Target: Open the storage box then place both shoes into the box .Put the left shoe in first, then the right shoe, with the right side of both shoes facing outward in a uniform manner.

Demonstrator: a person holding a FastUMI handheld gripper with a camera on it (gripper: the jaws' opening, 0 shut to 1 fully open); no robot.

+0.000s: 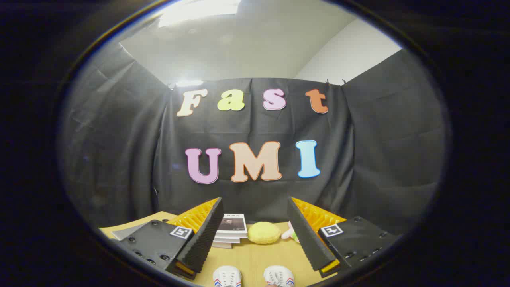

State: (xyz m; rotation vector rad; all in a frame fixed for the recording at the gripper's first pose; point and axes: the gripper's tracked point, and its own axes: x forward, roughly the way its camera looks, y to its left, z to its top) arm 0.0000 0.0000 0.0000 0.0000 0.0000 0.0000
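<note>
Two white shoes with red and blue stripes stand side by side on the wooden table, toes pointing away: one shoe (pixel 227 276) on the left and the other shoe (pixel 279 276) on the right. They lie low between my fingers, close below the gripper. My gripper (pixel 255 207) is held high above the table, open wide, with nothing between its fingers.
A stack of books (pixel 230 230) lies at the back of the wooden table (pixel 255 255), beyond the fingers. Beside it on the right sits a yellow plush toy (pixel 264 232), with a pink and green soft thing (pixel 291 234) next to that. Black cloth walls close the booth.
</note>
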